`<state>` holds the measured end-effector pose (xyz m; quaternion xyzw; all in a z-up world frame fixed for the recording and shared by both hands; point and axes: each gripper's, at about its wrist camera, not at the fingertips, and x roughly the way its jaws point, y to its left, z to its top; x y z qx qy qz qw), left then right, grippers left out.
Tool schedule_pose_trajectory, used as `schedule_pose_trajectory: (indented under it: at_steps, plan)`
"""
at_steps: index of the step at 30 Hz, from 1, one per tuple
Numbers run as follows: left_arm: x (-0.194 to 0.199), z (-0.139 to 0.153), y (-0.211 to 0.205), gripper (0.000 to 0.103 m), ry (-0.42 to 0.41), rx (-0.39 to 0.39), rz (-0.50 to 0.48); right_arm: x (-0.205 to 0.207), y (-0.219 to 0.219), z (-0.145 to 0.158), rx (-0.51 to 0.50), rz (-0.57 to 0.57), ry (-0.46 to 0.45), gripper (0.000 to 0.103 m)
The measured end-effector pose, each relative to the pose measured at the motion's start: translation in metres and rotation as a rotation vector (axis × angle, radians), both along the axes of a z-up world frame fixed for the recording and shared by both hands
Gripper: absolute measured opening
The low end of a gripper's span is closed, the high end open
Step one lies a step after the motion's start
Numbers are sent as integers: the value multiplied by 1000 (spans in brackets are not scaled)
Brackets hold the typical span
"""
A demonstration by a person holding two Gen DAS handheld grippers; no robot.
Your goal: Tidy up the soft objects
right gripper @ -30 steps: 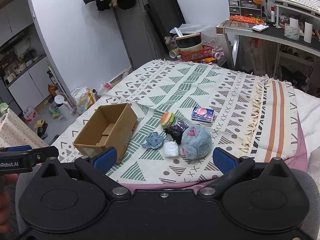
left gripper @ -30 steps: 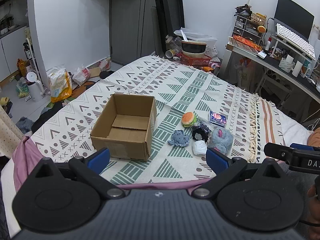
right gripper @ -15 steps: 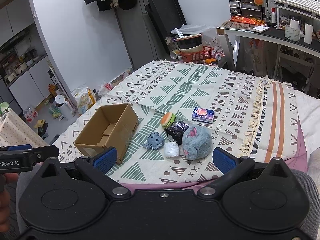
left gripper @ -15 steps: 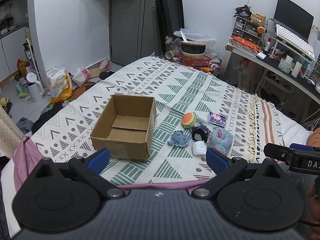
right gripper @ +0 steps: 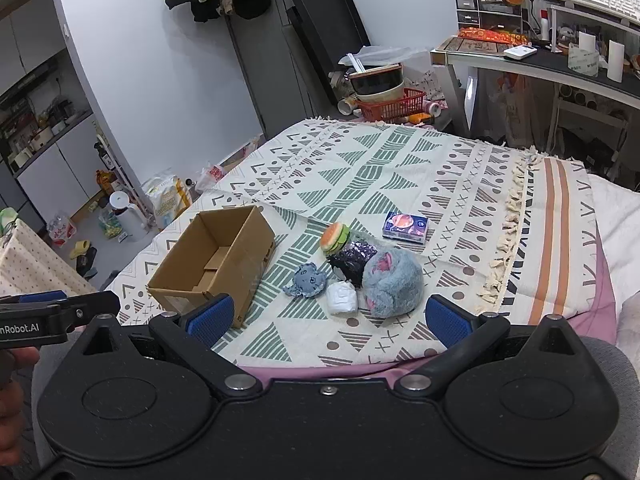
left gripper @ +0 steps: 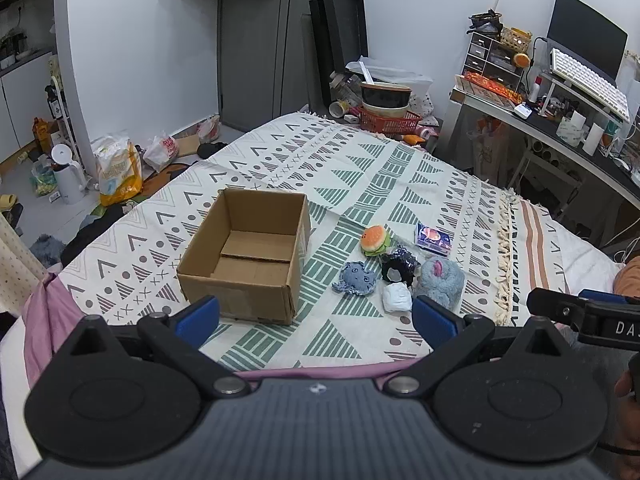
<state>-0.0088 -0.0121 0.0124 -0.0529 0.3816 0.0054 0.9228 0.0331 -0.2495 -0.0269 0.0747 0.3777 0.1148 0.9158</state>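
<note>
**Both grippers poised, nothing picked up yet**

The sorting has not begun, by the look of it. The left gripper (left gripper: pixel 316 316) hovers over the near edge of the patterned bedspread (left gripper: pixel 360 168) with its blue-padded jaws spread wide and nothing between them. Ahead of it and slightly left sits the open brown cardboard box (left gripper: pixel 244 256), empty inside. Ahead and to its right lies the cluster of soft things: a small blue-grey octopus plush (left gripper: pixel 354 279), an orange-and-green burger plush (left gripper: pixel 375 240) beyond it, a dark glittery pouch-like item (left gripper: pixel 398 266), a small white folded bundle (left gripper: pixel 396 297), and a round fluffy grey-blue plush with pink patches (left gripper: pixel 440 280).

The right gripper (right gripper: pixel 330 316) is likewise wide open and empty, with the white bundle and the grey plush straight ahead between its jaw line and the box off to its left.

The next move likely calls for one gripper to reach forward, close on a single toy and carry it leftward into the box. The items lie touching one another, so a grab may drag a neighbour along. A flat purple packet (right gripper: pixel 405 227) lies farther right, apart from the pile; whether it is soft is unclear.
</note>
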Motion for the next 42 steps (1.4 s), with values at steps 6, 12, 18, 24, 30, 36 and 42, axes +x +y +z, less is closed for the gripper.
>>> schedule_pose_trajectory:
  at_steps: [6,12,18,24,30,36,42]
  plan:
    - [15,-13,-2,102,18,-2,-5,7,-6,-6,12,-4,17,103]
    - [30,-20,-7,102,30,-11,-13,20,-20,-13,34,-22,33,103]
    - [45,-31,-11,101,37,-30,-7,33,-35,-21,51,-41,40,103]
    - [60,-42,-16,101,41,-53,-8,49,-43,-33,55,-59,52,103]
    - [77,-53,-24,100,47,-99,-47,68,-49,-48,73,-73,75,103]
    - [99,-63,-41,99,55,-108,-82,86,-64,-61,159,-96,110,103]
    - [114,-70,-63,98,53,-112,-104,100,-75,-71,190,-105,122,103]
